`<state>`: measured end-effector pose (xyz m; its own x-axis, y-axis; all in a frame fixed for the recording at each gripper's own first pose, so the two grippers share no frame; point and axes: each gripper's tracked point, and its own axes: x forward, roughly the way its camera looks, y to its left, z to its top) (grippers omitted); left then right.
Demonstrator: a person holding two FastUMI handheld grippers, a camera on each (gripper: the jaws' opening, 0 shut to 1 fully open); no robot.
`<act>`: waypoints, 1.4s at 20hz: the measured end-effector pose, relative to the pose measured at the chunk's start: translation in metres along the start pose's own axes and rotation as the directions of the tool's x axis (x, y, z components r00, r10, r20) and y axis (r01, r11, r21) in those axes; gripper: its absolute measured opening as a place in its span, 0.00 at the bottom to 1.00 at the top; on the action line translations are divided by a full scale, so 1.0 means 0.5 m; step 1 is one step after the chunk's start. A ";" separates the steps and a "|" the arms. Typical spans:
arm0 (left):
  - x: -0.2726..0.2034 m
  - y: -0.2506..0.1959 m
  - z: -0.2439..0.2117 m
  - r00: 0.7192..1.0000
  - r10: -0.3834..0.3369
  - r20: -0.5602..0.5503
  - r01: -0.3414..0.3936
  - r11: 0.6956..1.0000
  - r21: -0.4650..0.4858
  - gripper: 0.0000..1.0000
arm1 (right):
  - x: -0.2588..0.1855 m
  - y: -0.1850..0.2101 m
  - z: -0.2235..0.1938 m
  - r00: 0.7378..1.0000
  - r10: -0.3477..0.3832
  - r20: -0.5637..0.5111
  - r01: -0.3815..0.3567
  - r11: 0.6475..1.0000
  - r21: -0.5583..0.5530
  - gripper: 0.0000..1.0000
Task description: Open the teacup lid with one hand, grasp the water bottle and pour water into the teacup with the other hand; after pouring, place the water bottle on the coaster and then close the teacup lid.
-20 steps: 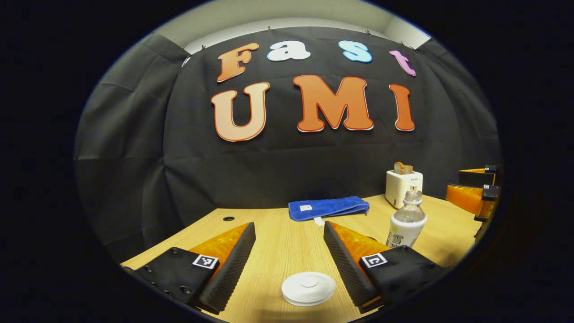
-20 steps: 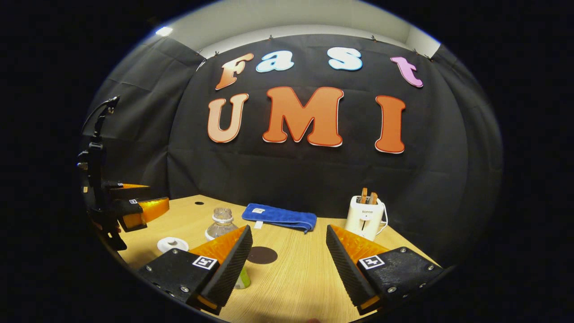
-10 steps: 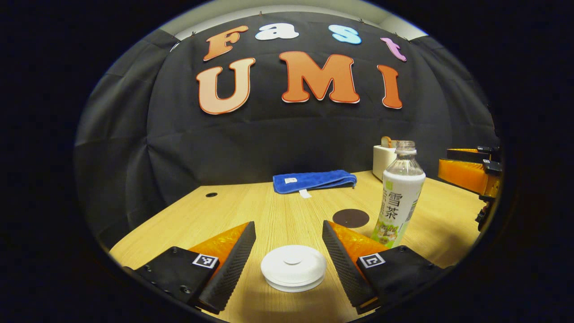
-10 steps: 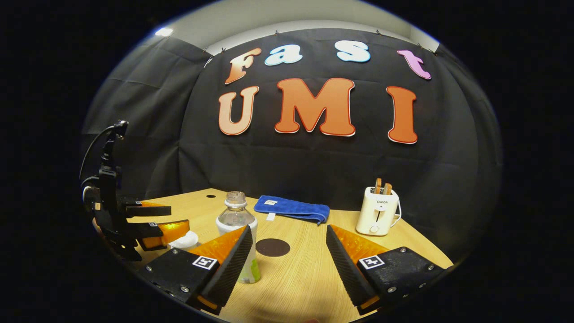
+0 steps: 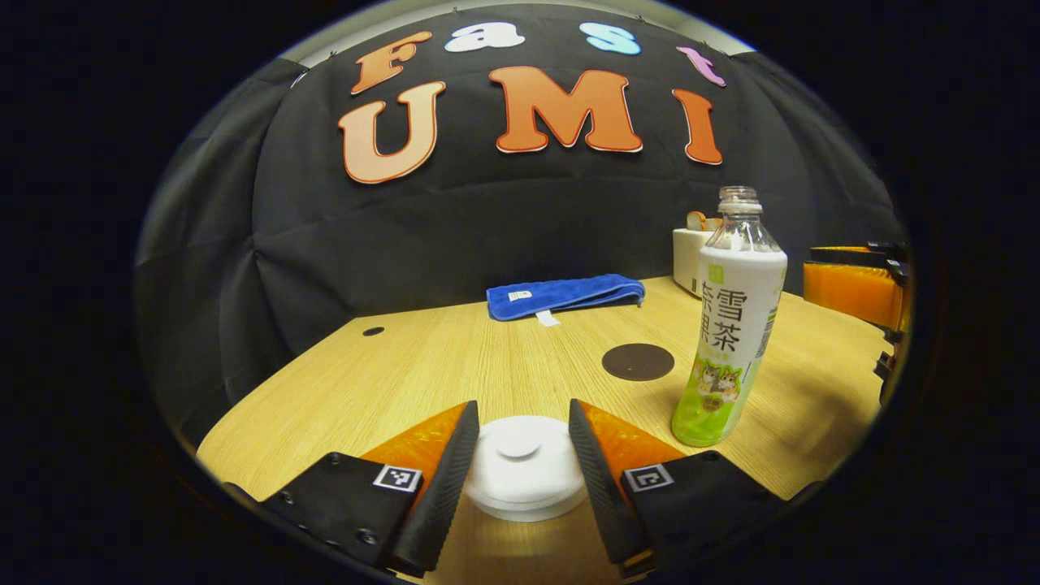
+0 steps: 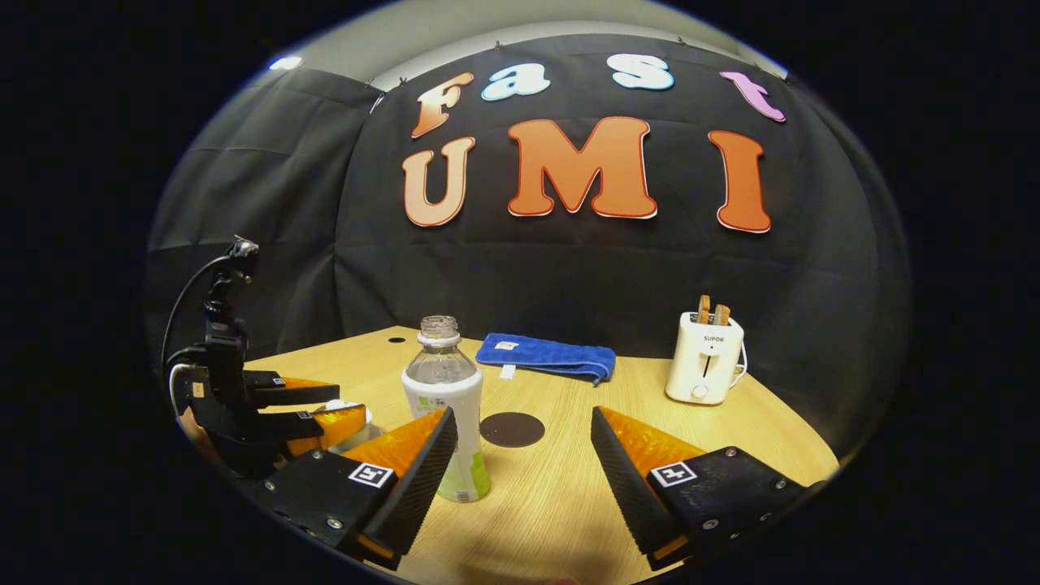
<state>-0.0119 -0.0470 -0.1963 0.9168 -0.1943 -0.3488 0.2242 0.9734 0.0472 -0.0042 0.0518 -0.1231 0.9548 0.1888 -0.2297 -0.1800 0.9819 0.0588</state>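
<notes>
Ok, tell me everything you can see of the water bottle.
The water bottle stands upright on the wooden table, uncapped, its threaded neck open. The shoulder is clear plastic; a white wrap label turning green toward the base covers the body. It stands near the dark round coaster, not on it. In the right gripper view the right gripper is open with the bottle just beyond its left-hand finger, outside the gap. Nothing appears to grip it. Its water level cannot be told.

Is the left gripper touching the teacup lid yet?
Cannot tell. In the left gripper view the left gripper has a finger on either side of the white teacup lid, edges meeting in the image, with no clear gap and no clear contact.
</notes>
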 end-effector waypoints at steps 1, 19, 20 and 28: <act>-0.002 0.001 -0.001 1.000 0.003 -0.002 -0.003 1.000 -0.007 0.73 | 0.001 -0.001 -0.004 1.000 -0.002 -0.002 0.002 1.000 -0.002 0.99; -0.003 0.054 0.045 0.995 0.069 0.069 -0.064 0.995 -0.078 0.34 | 0.018 0.056 -0.028 0.996 0.080 -0.051 -0.081 0.997 -0.018 0.99; -0.004 0.061 0.053 0.994 0.074 0.080 -0.067 0.994 -0.084 0.31 | 0.021 0.064 -0.029 0.995 0.089 -0.054 -0.090 0.996 -0.019 0.99; -0.038 0.139 0.078 0.981 0.140 0.137 -0.129 0.988 -0.085 0.33 | 0.066 0.133 -0.073 0.979 0.146 -0.141 -0.146 0.989 0.007 0.99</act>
<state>-0.0008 0.0196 -0.1500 0.9757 -0.0711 -0.2070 0.0753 0.9971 0.0122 0.0066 0.1238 -0.1620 0.8753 0.3302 -0.3534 -0.3162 0.9436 0.0985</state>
